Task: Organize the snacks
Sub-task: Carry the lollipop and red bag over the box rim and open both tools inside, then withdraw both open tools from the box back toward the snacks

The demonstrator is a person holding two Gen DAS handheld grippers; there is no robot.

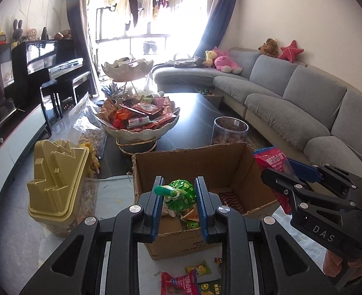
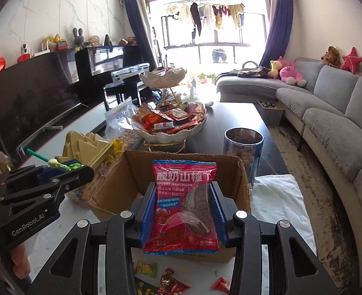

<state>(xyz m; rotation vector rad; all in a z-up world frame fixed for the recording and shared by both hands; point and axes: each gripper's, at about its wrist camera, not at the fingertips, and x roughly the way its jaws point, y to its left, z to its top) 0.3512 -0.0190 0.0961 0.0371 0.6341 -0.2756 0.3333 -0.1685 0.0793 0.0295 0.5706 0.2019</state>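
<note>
Left gripper (image 1: 178,194) pinches green lollipop (image 1: 181,191), stick toward 9 o'clock, over cardboard box (image 1: 230,162). Right gripper (image 2: 182,211) clamped on red hawthorn packet (image 2: 183,209), box (image 2: 122,179) behind it at 12 o'clock. Loose candies (image 2: 146,269) on table at 6 o'clock.

Home living room, grey sofa (image 1: 291,91), piano (image 1: 46,66), hanging laundry (image 2: 205,14)

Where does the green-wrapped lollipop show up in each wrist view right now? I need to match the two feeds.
Left wrist: the green-wrapped lollipop sits bottom centre, clamped by the left gripper, above the cardboard box.
Right wrist: the lollipop is at mid-left, poking out of the left gripper.
Shared landmark: the cardboard box.
</note>
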